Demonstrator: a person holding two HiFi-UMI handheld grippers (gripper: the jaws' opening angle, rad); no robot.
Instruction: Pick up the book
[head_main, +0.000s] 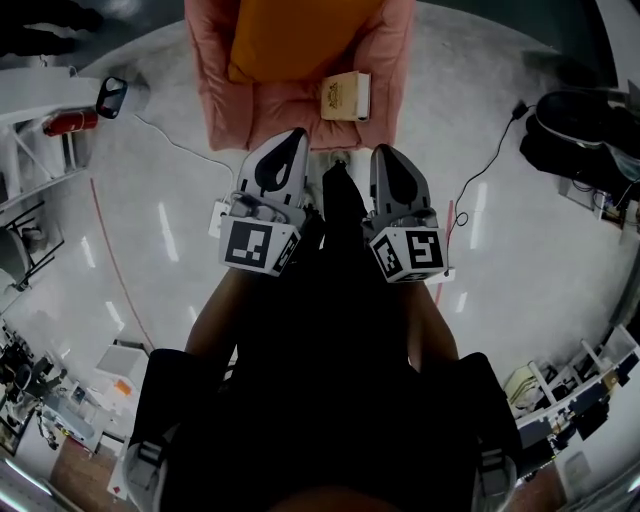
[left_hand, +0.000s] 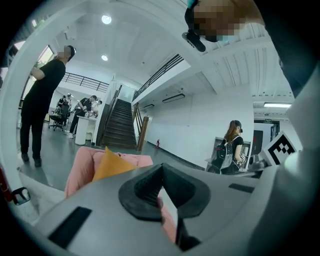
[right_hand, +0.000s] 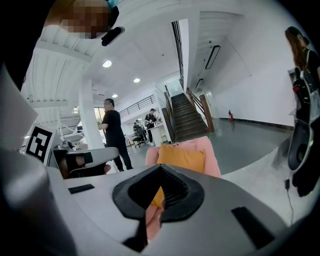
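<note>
The book (head_main: 345, 97), tan with a white edge, lies flat on the right side of a pink armchair's (head_main: 215, 70) seat, beside an orange cushion (head_main: 300, 35). My left gripper (head_main: 290, 138) and right gripper (head_main: 386, 152) are held side by side just short of the chair's front edge, pointing at it. Both are shut with nothing between the jaws. The book is a little beyond and between the two tips. In the left gripper view the gripper (left_hand: 161, 167) faces the armchair (left_hand: 82, 162) and cushion (left_hand: 107, 165). The right gripper (right_hand: 160, 167) looks at the cushion (right_hand: 182, 157).
A black cable (head_main: 490, 160) runs across the pale floor at right toward a dark bag (head_main: 580, 130). Shelving and a red object (head_main: 70, 122) stand at left. People stand around the hall (left_hand: 42, 105) (left_hand: 232, 145), and a staircase (left_hand: 117, 125) rises behind the chair.
</note>
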